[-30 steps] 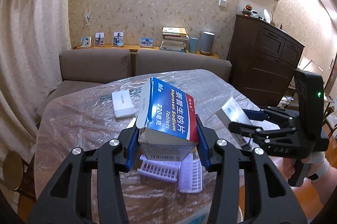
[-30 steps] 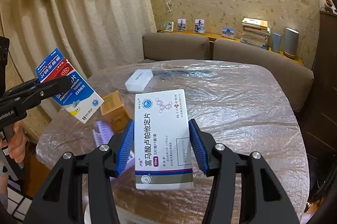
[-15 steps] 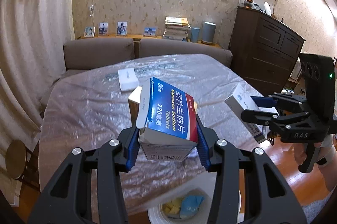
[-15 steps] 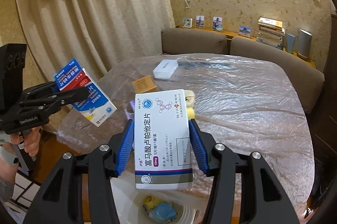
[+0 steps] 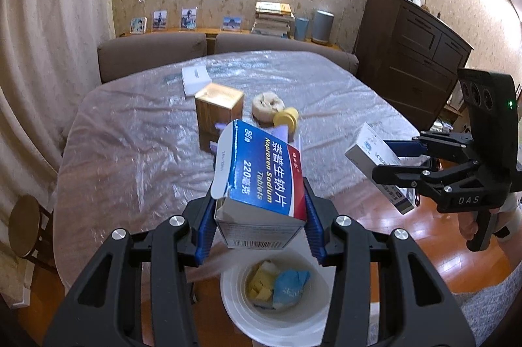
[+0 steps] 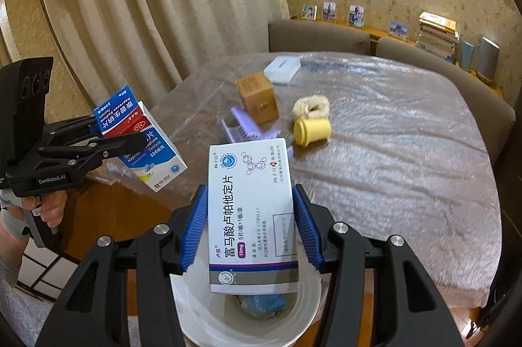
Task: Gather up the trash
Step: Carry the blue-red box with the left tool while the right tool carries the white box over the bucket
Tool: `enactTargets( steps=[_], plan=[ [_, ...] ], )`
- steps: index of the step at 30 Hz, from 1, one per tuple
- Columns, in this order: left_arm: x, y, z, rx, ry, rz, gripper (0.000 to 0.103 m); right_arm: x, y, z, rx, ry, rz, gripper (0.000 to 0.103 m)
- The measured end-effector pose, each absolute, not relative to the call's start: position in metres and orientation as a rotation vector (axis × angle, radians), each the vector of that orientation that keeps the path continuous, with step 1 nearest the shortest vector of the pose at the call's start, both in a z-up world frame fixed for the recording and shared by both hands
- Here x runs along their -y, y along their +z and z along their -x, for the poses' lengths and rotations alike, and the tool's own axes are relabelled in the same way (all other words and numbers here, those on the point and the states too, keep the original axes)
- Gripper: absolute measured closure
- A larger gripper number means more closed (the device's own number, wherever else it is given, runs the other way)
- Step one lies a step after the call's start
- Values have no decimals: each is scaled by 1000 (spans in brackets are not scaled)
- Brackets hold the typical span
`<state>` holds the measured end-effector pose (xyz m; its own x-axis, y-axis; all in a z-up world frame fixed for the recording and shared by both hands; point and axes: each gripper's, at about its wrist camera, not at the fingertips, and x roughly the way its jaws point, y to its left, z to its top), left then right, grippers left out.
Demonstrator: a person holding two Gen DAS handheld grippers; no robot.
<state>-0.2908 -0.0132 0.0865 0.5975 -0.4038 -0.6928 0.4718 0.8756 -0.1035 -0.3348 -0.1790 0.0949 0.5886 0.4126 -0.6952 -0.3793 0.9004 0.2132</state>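
Both grippers tilt downward over a round white plastic trash bin (image 5: 277,298) standing on the wooden floor at the near edge of the table (image 5: 137,157), which is draped in crinkled clear plastic sheeting.

The left gripper (image 5: 259,216) is clamped on a blue, red and white cardboard medicine box (image 5: 261,180), its blue pads pressing the box's 2 sides. The box's long axis runs forward along the fingers, away from the camera, with an open white flap at the far end. In the right wrist view a hand (image 6: 45,210) grips this gripper's handle; only its fingers show.

The right gripper (image 6: 251,226) is closed on a flat white cardboard medicine box with a purple stripe (image 6: 251,210). Its long axis also runs forward along the fingers, and its near end hangs over the bin's mouth.

The boxes hide part of the bin; yellow and blue scraps inside it are hard to identify. Its lower rim is cut off by the frame.

On the table lie a brown cardboard box (image 5: 218,108), a lilac plastic piece (image 6: 248,131), a yellow plastic cap (image 6: 311,130), a beige crumpled ring (image 6: 310,107) and a white rectangular box (image 5: 195,79).
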Motion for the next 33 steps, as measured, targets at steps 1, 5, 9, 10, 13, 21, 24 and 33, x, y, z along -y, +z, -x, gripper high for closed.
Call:
enactTargets(
  steps=[1,5,9,10,13,21,24,33],
  plan=[
    [15,85,293,-787,-512,-97,56,180,93,336,-829,464,-46,52],
    [20,76,301,-818,-518,-117,56,178,86,343,-857,474,-40,52],
    [28,68,310,-840,-517,-144,56,179,81,347,-878,478,-28,52],
    [31,65,312,-845,-514,-156,56,179,80,348,-884,479,-24,52],
    [37,58,318,-858,-506,-181,56,179,76,352,-900,483,-21,52],
    [49,34,327,-923,-494,-224,56,178,62,358,-941,497,-5,52],
    [51,27,328,-942,-488,-229,56,178,57,360,-955,502,-6,52],
    [57,4,332,-996,-463,-272,56,180,44,367,-989,508,1,52]
  ],
)
